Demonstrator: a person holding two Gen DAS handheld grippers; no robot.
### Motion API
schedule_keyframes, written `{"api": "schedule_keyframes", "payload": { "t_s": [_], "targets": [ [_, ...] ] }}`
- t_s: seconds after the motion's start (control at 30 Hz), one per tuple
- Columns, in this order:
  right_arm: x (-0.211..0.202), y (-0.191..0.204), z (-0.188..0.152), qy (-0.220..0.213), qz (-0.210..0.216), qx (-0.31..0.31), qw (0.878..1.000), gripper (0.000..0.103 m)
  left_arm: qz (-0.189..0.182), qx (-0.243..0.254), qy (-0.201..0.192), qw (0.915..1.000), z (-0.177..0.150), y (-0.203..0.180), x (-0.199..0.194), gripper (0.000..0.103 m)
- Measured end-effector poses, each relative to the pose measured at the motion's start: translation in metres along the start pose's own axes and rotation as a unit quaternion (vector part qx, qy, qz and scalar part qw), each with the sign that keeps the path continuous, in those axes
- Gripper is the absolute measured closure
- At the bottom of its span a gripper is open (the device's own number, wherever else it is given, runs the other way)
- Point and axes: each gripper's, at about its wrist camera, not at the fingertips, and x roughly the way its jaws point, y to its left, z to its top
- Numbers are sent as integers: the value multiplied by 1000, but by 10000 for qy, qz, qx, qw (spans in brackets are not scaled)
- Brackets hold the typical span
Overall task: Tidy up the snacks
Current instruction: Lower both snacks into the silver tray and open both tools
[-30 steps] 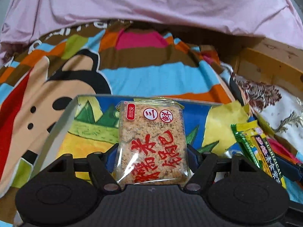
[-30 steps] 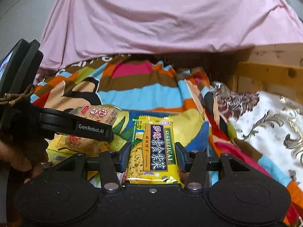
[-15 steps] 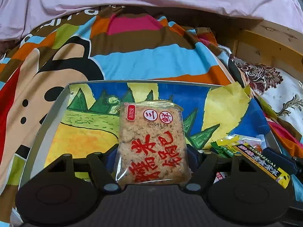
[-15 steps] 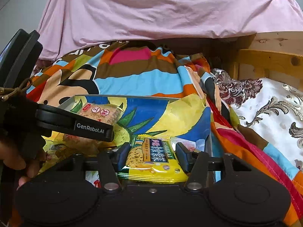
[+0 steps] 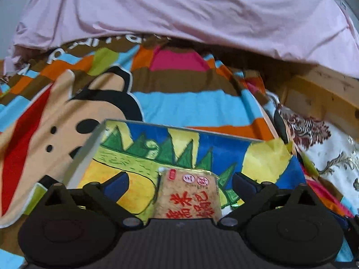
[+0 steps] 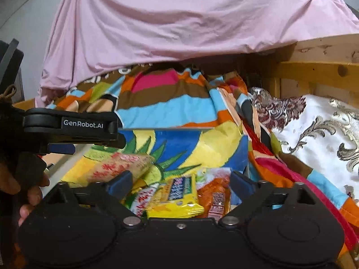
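Left tool: black, jaws opening wide; blue pads clear of the rice cracker pack lying between them.
Rice cracker pack: flat clear-film rectangle, granular tan contents, red characters; rests in the box near its left wall.
Right tool: jaws opening; yellow seaweed snack pack lies between them, untouched by either pad.
Yellow seaweed snack pack: glossy crimped foil with a dark label panel; lies on other wrappers near the box's right wall, beside an orange wrapper.
Box: shallow, rectangular, grey-rimmed, its floor printed in blue, yellow and green.
Bed: box sits on a striped cartoon blanket; a matte pink sheet is draped along the far edge, a wooden frame at the right.
Hand: fingers wrap the left tool's handle, seen from the right wrist view.
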Motion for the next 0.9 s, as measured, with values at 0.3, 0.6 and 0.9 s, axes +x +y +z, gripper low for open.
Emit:
{"api": "schedule_keyframes", "payload": {
  "t_s": [0.3,0.6,0.9],
  "targets": [
    [-57,2,21,-467,-138,18,9988,1,9,70,-311,9995,20,14,-61,1],
    [-127,23,29,-960,-300,-193,9947,1,-44,202,-543,9983,5,31,-147,1],
    [-196,52,12,-1363,-530,-361,9886,1,0,404,-737,9965,-22,54,-230,1]
  ]
}}
